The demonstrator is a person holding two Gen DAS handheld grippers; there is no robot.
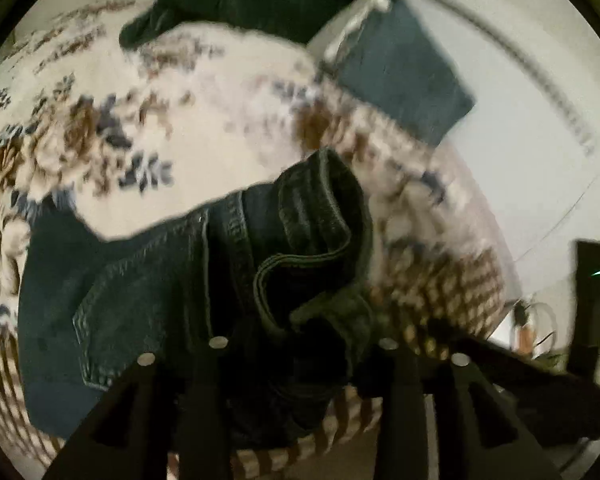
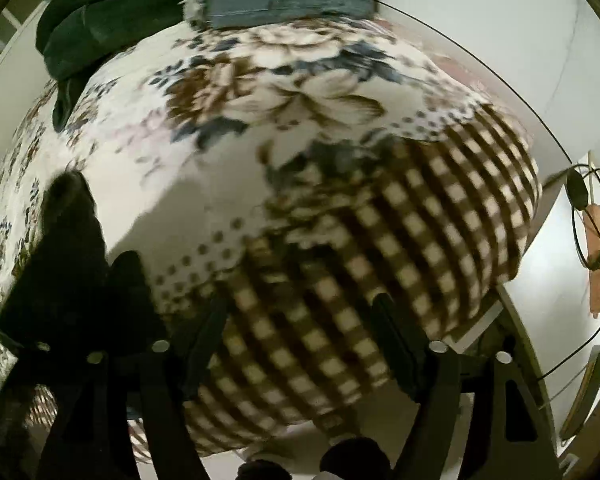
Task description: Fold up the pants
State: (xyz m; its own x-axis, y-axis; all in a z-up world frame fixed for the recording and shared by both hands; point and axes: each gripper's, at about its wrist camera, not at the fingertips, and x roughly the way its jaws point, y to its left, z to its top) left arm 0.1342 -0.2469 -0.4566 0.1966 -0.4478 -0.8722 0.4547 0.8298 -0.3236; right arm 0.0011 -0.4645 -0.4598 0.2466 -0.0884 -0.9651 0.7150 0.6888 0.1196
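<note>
Left gripper (image 1: 304, 344) is pinching a bunched waistband fold of the dark denim pants (image 1: 148, 292), which lie crumpled at the near edge of the floral blanket (image 1: 204, 92), so this looks like the early pick-up-and-spread step; right gripper (image 2: 296, 344) hangs spread and holds nothing over the checked border, pants not visible in its view. Next move likely needs the right one to catch the opposite waistband corner so the pants can be pulled flat, though motion blur makes the exact grip point uncertain.
</note>
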